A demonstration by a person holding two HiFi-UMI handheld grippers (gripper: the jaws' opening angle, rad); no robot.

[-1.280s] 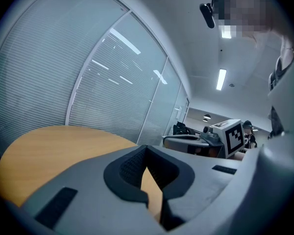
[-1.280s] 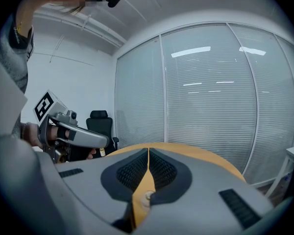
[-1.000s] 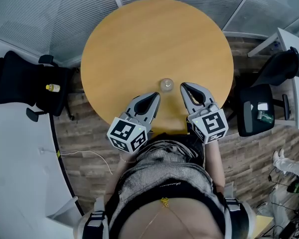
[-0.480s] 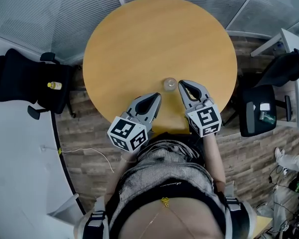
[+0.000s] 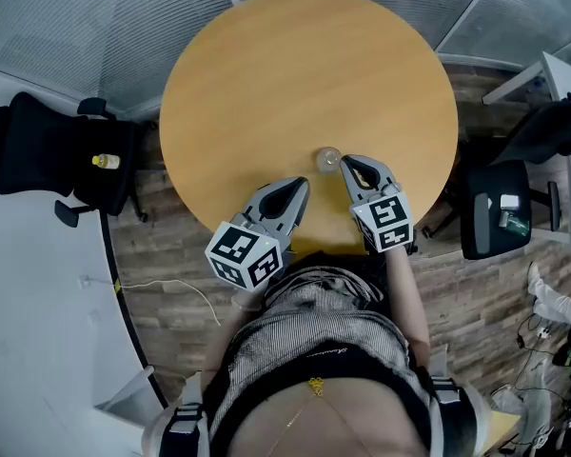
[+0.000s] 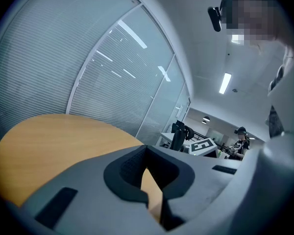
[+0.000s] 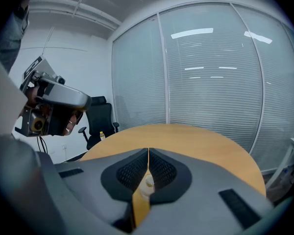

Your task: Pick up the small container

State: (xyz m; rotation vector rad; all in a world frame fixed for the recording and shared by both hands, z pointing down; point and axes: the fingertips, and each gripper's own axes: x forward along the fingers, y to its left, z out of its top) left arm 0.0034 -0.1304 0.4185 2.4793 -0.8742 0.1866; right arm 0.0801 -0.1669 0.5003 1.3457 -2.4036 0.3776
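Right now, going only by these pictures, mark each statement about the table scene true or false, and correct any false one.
1. The small clear container stands on the round wooden table. True.
2. The right gripper grips the container. False: its jaws are shut and empty, with the container just ahead of them.
3. A small yellow bottle rests on the black office chair. True.
4. The left gripper has its jaws wide apart. False: they are together.
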